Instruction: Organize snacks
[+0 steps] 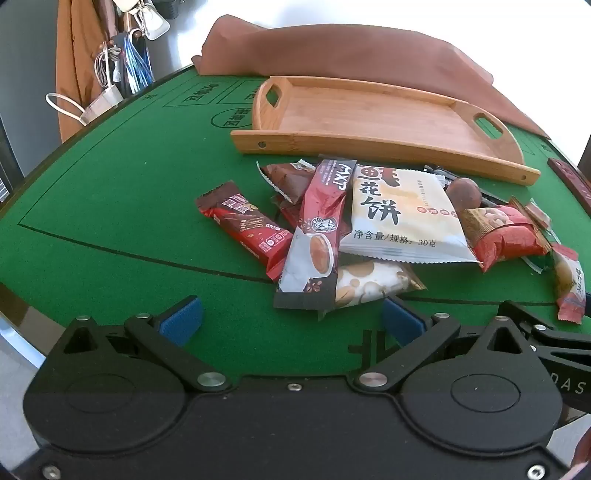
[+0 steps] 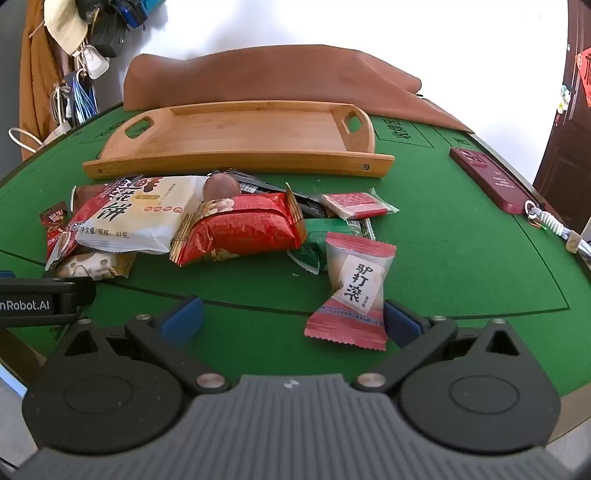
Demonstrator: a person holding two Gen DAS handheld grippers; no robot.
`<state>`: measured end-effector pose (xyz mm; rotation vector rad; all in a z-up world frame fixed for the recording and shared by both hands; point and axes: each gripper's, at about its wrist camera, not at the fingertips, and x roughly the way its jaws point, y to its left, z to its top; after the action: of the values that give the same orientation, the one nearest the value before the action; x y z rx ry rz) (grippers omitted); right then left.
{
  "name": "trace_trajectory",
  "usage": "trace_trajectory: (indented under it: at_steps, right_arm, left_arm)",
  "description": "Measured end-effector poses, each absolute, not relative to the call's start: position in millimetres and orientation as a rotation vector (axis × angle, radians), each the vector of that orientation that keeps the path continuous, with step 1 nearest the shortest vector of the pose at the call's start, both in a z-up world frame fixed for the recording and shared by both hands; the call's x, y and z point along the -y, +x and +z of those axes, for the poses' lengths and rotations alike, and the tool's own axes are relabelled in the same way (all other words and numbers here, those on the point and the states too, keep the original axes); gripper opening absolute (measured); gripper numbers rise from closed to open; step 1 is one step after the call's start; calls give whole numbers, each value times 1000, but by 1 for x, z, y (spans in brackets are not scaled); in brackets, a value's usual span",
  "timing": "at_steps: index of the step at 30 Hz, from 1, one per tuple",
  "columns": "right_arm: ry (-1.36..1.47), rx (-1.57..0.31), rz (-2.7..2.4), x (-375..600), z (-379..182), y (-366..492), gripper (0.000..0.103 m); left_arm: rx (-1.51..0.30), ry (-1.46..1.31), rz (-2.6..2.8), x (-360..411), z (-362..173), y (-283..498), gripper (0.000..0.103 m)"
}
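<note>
I see my left gripper (image 1: 291, 319) open above green felt (image 1: 110, 192); snack packets (image 1: 369, 221) heaped before an empty bamboo tray (image 1: 369, 144).

Green felt counter (image 2: 461, 266); white wall (image 2: 258, 22) brightly lit; dark wooden door (image 2: 565, 162) at right; bags (image 1: 125, 55) hanging at left.

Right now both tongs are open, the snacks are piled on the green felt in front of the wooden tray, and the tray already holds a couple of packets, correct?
Not quite: the wooden tray is empty, as the right wrist view shows. The rest holds: both tongs are open and the snacks, such as the red foil packet, lie on the green felt in front of it.
</note>
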<state>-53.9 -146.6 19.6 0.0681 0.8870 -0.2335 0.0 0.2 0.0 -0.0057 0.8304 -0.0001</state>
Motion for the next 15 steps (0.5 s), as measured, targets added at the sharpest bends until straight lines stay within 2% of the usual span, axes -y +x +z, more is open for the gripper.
trace_trajectory:
  at_steps: [15]
  right_arm:
    - [71, -877, -242, 147, 22, -56, 103]
  left_arm:
    - [-832, 0, 3, 0, 0, 0, 103]
